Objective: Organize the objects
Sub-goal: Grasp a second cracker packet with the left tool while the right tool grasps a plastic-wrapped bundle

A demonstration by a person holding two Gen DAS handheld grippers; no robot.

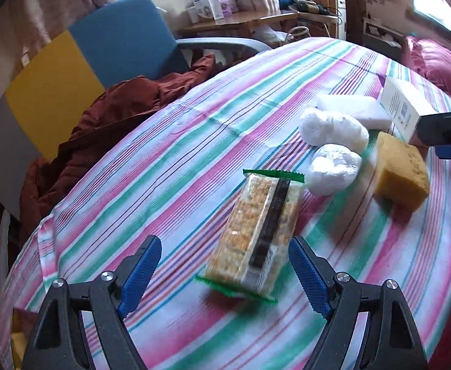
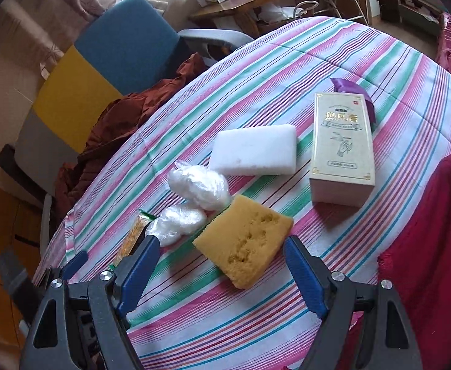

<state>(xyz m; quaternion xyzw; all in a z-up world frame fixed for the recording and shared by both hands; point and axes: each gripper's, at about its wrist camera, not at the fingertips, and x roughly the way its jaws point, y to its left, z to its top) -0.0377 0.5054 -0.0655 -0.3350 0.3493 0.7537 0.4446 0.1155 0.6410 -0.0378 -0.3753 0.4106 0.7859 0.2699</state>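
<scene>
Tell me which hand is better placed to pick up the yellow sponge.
Right. The right tongs stand open with the yellow sponge lying just ahead between their tips. The left tongs, also open, are lined up on the cracker packet instead, with the sponge off to their side.

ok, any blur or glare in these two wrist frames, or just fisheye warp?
Left wrist: motion smear on the snack pack and the striped cloth; the window is blown out. Right wrist: sharper, printed box and yellow sponge crisp. Both: strong barrel distortion, dark corners.
</scene>
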